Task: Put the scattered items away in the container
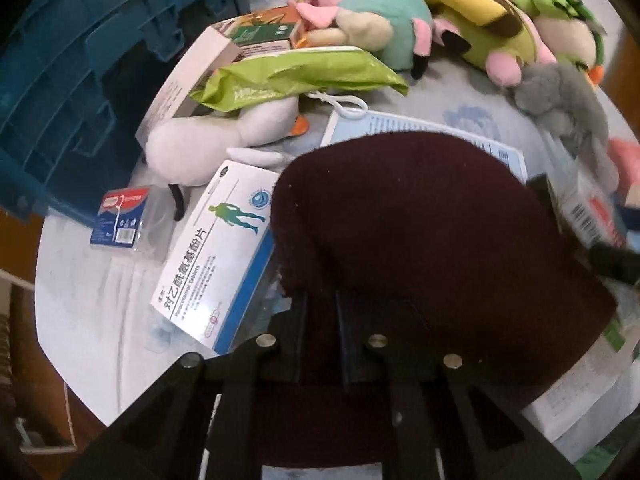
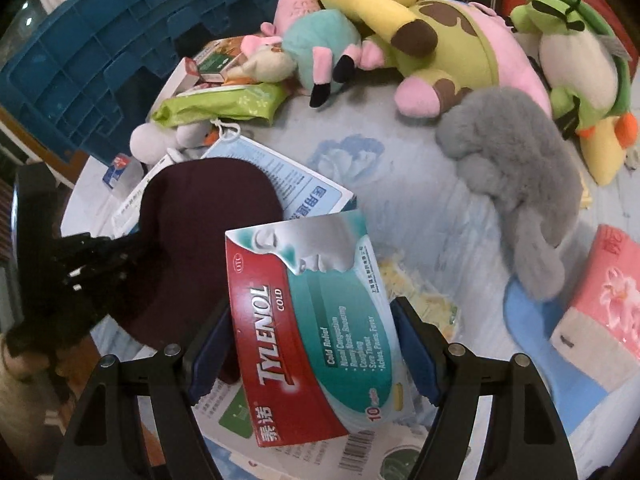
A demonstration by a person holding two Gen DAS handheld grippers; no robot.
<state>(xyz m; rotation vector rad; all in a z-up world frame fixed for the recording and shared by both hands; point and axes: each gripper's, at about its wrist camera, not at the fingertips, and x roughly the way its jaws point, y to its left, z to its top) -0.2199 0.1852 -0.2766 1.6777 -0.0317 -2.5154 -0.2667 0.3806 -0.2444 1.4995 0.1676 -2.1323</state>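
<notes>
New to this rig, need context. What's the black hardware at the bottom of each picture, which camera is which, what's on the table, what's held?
No robot arm: a person holds a two-finger gripper in each hand, and a fisheye camera on each looks forward along its fingers, so the black frames are the grippers themselves.

In the left wrist view, the left gripper has its jaws shut on a maroon hat. In the right wrist view, the right gripper clamps a Tylenol box.

The table holds plush toys, a grey plush, a green pouch, a paracetamol box and leaflets. The blue crate at the far left is probably the container.
</notes>
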